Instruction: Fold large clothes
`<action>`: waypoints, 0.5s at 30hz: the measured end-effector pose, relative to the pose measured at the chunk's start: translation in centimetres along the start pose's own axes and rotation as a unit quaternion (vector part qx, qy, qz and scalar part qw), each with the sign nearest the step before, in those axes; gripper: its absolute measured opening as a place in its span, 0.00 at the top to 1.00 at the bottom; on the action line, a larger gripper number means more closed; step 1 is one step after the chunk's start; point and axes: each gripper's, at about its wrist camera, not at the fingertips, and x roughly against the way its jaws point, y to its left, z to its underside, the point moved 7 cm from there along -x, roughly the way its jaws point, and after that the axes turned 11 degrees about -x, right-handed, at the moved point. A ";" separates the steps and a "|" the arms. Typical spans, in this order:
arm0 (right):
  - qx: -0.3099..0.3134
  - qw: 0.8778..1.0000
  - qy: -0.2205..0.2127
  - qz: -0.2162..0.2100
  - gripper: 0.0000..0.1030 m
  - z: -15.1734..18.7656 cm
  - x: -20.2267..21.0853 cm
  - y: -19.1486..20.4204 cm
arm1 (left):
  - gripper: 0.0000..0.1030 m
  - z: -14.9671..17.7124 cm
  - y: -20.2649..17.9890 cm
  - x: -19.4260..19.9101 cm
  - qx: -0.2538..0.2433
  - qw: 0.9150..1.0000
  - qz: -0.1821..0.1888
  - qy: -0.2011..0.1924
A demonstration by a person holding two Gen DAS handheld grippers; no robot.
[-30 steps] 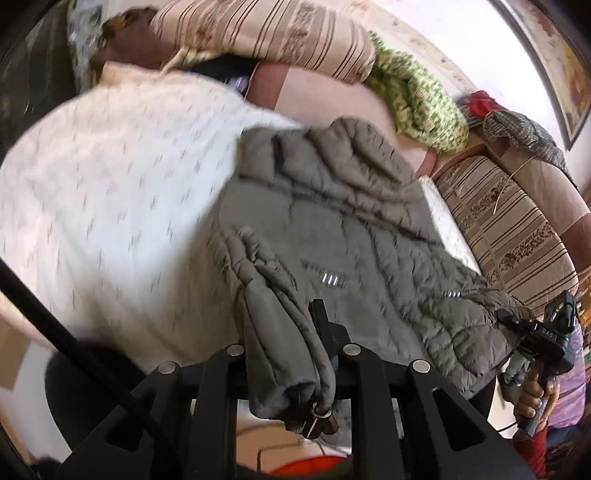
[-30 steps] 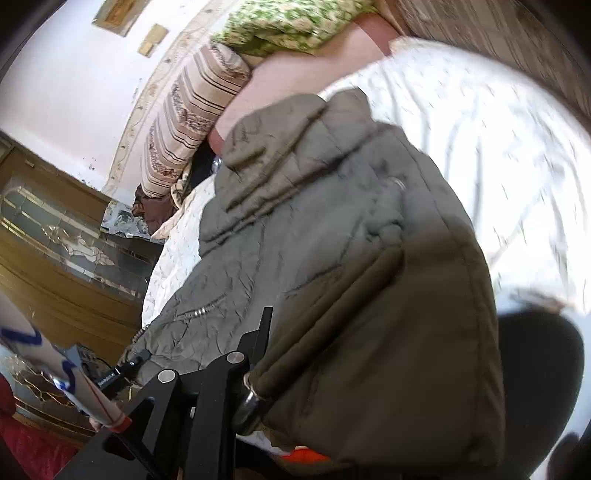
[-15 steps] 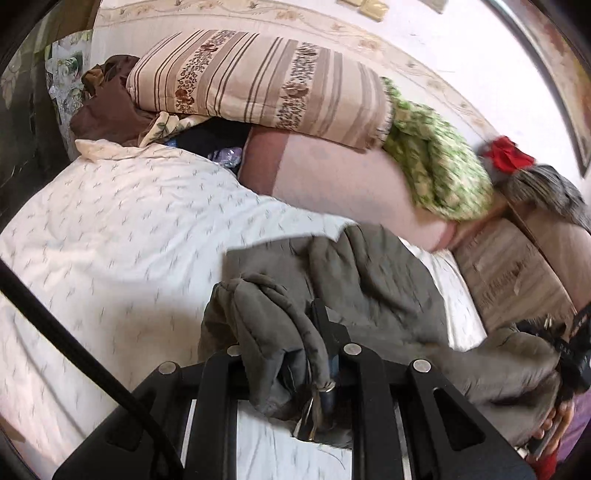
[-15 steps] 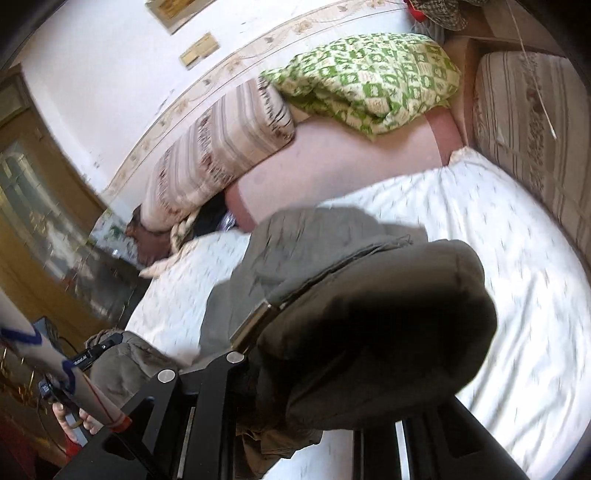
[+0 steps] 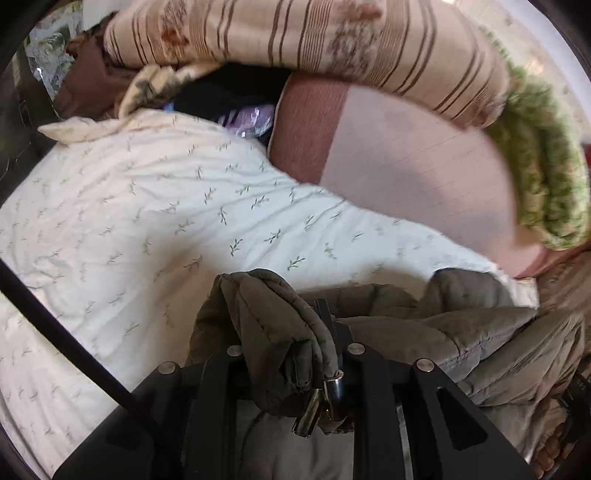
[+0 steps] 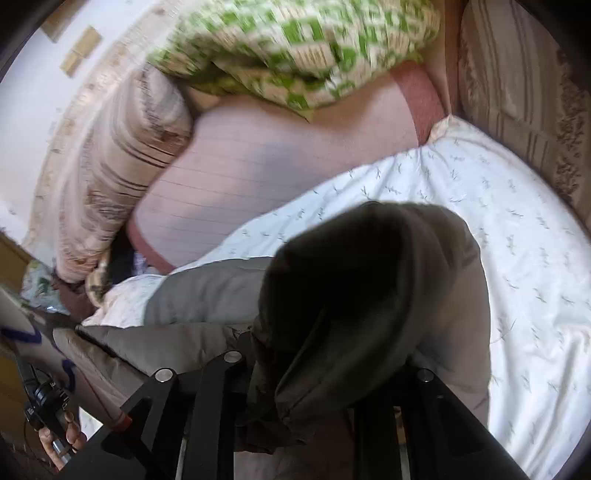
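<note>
A bed with a white leaf-print sheet bears the olive quilted jacket and pink bolster.

Bedding Heaped Along the Bed's Far Edge

A white sheet printed with small sprigs covers the bed. At its far edge lies a pink bolster with a darker end band; a striped cushion rests on top, touching a green patterned blanket. Brown cloth sits at the far left corner

One olive quilted jacket hung bunched between the jaws of two grippers. Beyond the jaws lay one leaf-print sheet, one striped bolster, one pink cushion and one green checked blanket.
</note>
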 end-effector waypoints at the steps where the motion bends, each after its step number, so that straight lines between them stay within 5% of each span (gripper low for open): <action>1: 0.001 1.000 0.003 0.006 0.76 -0.3 -1.2 -0.1 | 0.79 0.1 0.0 -0.9 0.001 1.000 -0.003 0.006; 6: -0.036 0.999 0.026 0.011 0.69 -0.8 -5.3 -1.1 | 0.73 0.5 0.7 -0.8 0.025 0.999 0.035 0.005; 10: -0.045 0.998 0.011 -0.048 0.31 -1.2 -2.8 -0.3 | 0.58 0.1 1.3 3.5 0.045 0.994 0.098 -0.029; 13: -0.031 0.997 -0.041 -0.051 0.10 -1.8 1.1 0.0 | 0.41 -0.4 1.4 7.2 0.046 0.991 0.107 -0.067; 15: -0.015 0.996 -0.071 -0.051 0.10 -1.7 3.6 0.4 | 0.36 -0.7 0.7 9.4 0.036 0.990 0.107 -0.087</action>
